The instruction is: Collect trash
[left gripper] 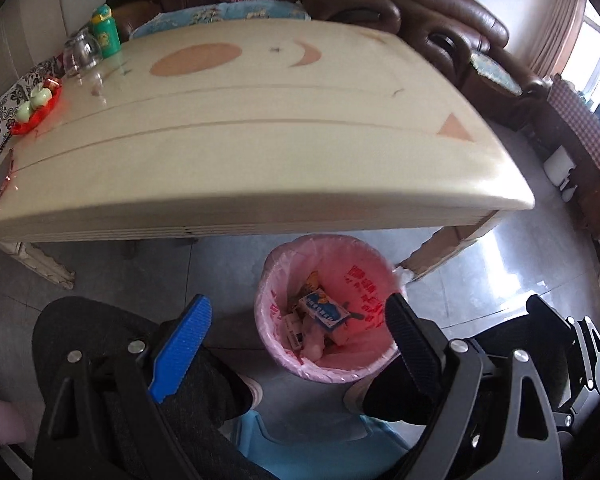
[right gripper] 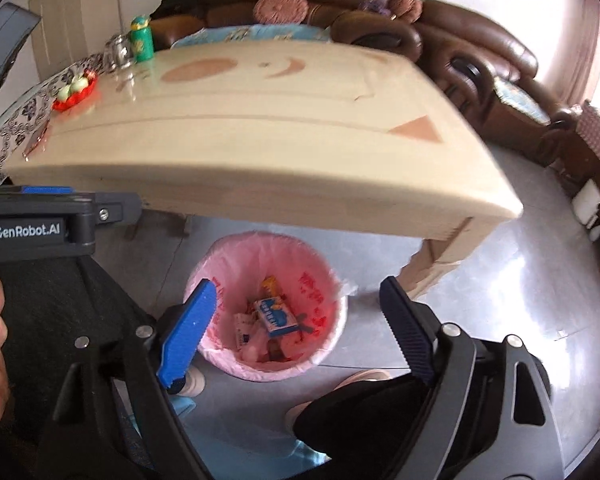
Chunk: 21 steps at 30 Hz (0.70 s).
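Both grippers hang spread and empty above the bin (left gripper: 328,308), the left gripper (left gripper: 300,328) and right gripper (right gripper: 296,320) alike. The trash (right gripper: 278,316), a small carton among wrappers, lies inside the pink liner (left gripper: 364,276) on the floor under the worktop's (left gripper: 260,152) near edge. It looks light and crushable; the carton's flat sides suit a pinch.

table top (left gripper: 260,140): smooth cream surface, semi-glossy
bin liner (left gripper: 364,276): thin pink plastic film, translucent, crinkled
floor (left gripper: 520,264): polished grey tile, reflective
sofa (left gripper: 460,20): brown leather-like, shiny
gripper pads (left gripper: 184,344): blue ribbed plastic
gripper frame (right gripper: 512,392): matt black, metal rivets
jar (left gripper: 82,52): clear glass
bottle (left gripper: 106,32): green plastic
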Each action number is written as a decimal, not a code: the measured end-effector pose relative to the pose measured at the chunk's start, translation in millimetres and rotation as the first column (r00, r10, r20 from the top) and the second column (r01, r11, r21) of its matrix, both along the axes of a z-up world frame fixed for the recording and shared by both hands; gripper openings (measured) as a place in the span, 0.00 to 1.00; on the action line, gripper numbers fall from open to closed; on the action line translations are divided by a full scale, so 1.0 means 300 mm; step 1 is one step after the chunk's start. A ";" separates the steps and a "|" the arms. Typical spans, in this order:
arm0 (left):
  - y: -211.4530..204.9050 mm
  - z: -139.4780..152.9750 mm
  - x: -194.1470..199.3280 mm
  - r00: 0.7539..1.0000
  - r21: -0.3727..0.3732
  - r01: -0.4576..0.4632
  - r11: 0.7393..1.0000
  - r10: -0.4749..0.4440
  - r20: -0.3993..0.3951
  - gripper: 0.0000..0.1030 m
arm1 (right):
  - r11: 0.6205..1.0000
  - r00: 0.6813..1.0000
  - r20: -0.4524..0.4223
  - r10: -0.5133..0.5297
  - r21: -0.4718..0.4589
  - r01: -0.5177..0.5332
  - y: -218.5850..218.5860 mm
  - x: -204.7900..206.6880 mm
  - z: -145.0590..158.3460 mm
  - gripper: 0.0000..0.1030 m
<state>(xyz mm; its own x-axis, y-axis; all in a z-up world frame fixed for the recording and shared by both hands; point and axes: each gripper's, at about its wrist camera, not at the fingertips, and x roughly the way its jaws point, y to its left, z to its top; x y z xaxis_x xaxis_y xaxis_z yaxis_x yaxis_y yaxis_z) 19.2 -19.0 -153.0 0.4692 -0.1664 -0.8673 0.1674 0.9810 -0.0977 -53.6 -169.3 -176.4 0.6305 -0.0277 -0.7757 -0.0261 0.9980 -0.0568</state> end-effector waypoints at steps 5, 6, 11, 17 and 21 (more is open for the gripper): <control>0.009 0.144 -0.079 0.991 0.020 -0.035 0.999 0.032 0.127 0.87 | 0.999 0.996 0.088 -0.030 0.028 0.028 -0.034 -0.063 0.125 0.80; 0.008 0.172 -0.093 0.987 0.031 -0.048 0.998 0.042 0.155 0.90 | 0.999 0.992 0.119 -0.041 0.021 0.039 -0.039 -0.075 0.167 0.82; -0.007 0.309 -0.147 0.957 0.092 -0.084 0.992 0.055 0.286 0.92 | 0.997 0.965 0.252 -0.070 -0.024 0.079 -0.054 -0.116 0.327 0.88; -0.007 0.445 -0.170 0.929 0.088 -0.105 0.990 0.066 0.363 0.93 | 0.991 0.933 0.335 -0.127 0.008 0.132 -0.103 -0.138 0.459 0.89; -0.014 0.518 -0.191 0.913 0.078 -0.118 0.990 0.077 0.400 0.93 | 0.989 0.910 0.388 -0.144 0.020 0.148 -0.119 -0.161 0.527 0.90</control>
